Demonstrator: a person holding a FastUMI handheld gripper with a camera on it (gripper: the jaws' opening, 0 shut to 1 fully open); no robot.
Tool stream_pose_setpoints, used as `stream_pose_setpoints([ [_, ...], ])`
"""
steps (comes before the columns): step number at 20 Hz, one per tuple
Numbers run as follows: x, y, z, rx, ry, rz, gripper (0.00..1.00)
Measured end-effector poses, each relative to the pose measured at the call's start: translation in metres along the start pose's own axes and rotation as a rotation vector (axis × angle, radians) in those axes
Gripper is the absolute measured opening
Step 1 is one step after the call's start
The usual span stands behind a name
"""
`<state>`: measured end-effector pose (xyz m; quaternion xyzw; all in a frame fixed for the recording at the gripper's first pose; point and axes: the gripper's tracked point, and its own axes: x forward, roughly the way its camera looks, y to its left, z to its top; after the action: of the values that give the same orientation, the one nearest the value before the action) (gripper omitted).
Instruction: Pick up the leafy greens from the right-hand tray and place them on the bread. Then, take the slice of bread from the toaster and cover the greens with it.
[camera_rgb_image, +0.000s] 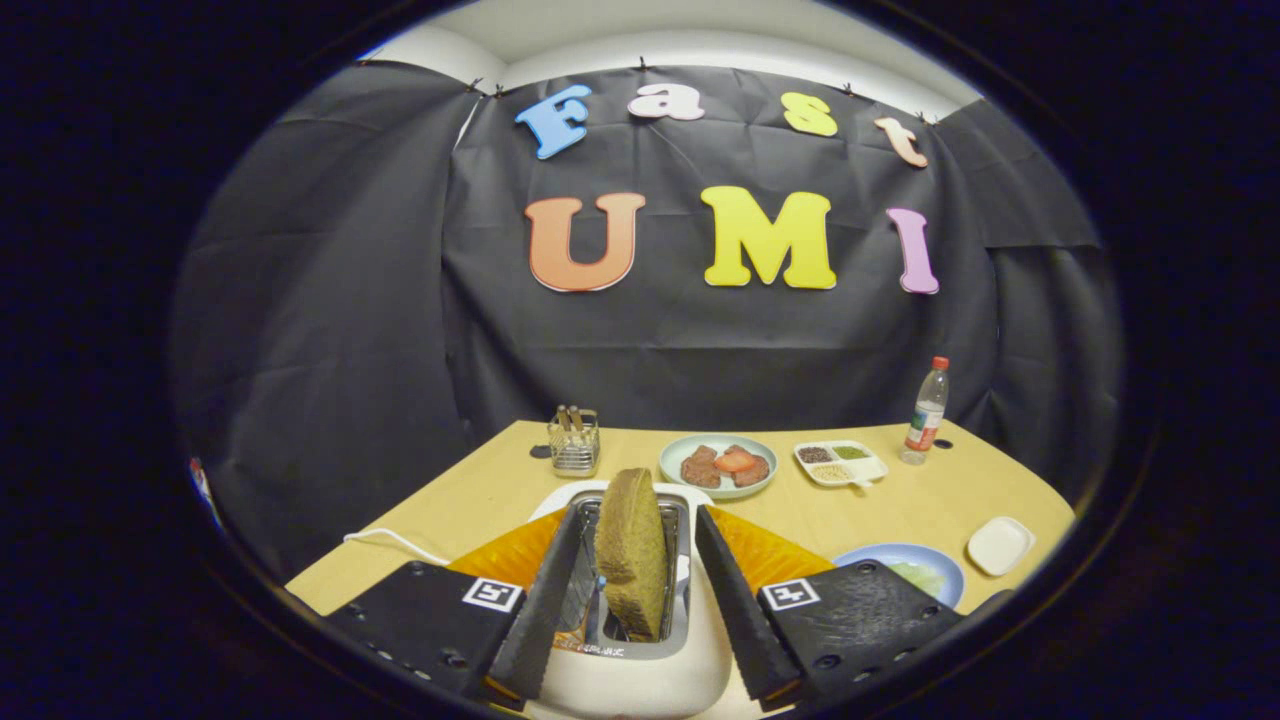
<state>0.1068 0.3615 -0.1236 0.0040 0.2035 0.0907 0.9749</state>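
I have the gripper (635, 585) poised right over the white toaster (640, 670), its two black fingers (545, 590) spread wide apart and clasping nothing. The slice of brown bread (632, 553) stands upright in the toaster's slot, directly between the fingers, with clear space on either side; neither finger touches it. The bread's rounded top rises above the slot, and its lower part sinks into the metal opening. Just beyond the right finger I see a blue plate (935, 568) with something pale green on it, partly hidden behind the gripper body, so I cannot tell exactly what lies there. Beside that plate sits a small white dish (999, 545). Farther off across the tan table (480, 495) are a wire holder (574, 445) with utensils, a pale green plate (718, 467) bearing reddish-brown pieces, a white divided tray (840, 462) with small heaps in its compartments, and a plastic bottle (927, 411) with a red cap. A white cord (395, 540) trails along the table to the left of the toaster.
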Motion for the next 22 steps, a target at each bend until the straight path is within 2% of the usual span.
stream_pose_setpoints([
  [2, 0.004, -0.002, -0.005, 0.006, 0.017, -0.005, 0.62],
  [9, 0.008, -0.008, -0.008, 0.026, 0.036, -0.024, 0.16],
  [10, 0.006, -0.008, -0.008, 0.042, 0.034, -0.017, 0.16],
  [11, 0.004, -0.006, -0.007, 0.048, 0.037, -0.009, 0.09],
  [15, -0.004, -0.008, 0.01, 0.054, 0.0, 0.004, 0.09],
  [22, -0.041, -0.023, 0.073, 0.083, -0.147, 0.017, 0.09],
])
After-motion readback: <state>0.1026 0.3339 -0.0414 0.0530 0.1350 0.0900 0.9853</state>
